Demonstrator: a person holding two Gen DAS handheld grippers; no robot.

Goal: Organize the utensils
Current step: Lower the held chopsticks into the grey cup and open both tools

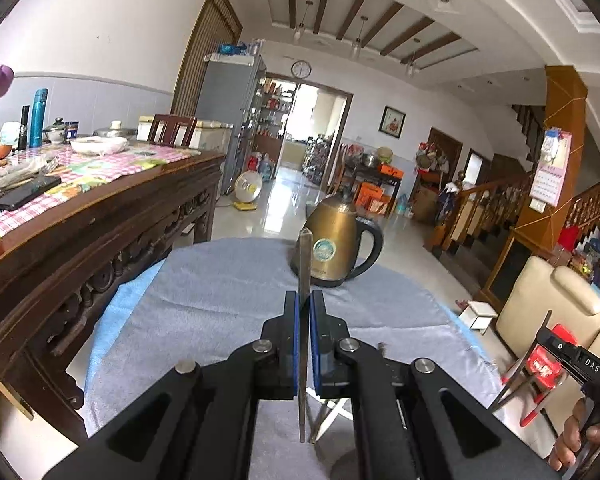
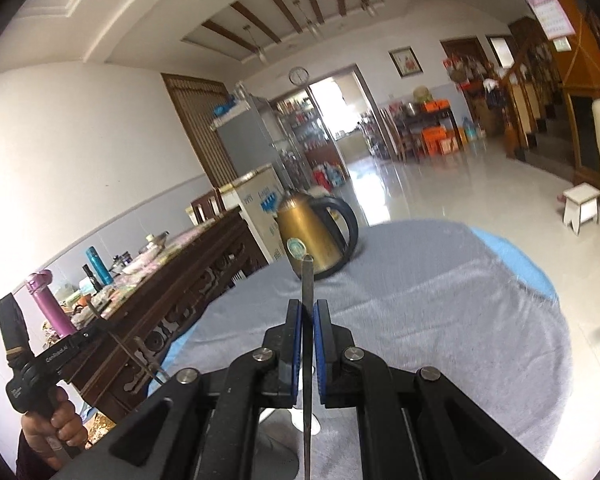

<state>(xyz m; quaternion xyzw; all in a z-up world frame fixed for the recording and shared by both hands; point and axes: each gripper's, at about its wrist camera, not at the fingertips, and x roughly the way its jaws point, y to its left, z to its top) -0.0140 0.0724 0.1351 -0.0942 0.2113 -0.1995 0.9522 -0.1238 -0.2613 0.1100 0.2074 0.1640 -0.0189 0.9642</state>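
Note:
My left gripper (image 1: 304, 300) is shut on a flat metal utensil (image 1: 304, 264) seen edge-on, its thin handle pointing up past the blue pads. My right gripper (image 2: 307, 308) is shut on a similar thin metal utensil (image 2: 306, 280), also edge-on and upright. Both are held above a round table with a grey cloth (image 1: 220, 304), also seen in the right wrist view (image 2: 440, 304). The right gripper's body shows at the far right of the left wrist view (image 1: 572, 356); the left gripper's body shows at the lower left of the right wrist view (image 2: 40, 364). The utensils' working ends are hidden below.
A brass electric kettle (image 1: 336, 248) with a black handle stands at the table's far edge, also in the right wrist view (image 2: 316, 232). A dark wooden sideboard (image 1: 100, 232) crowded with dishes and bottles runs along the left. A cream chair (image 1: 552, 308) stands at the right.

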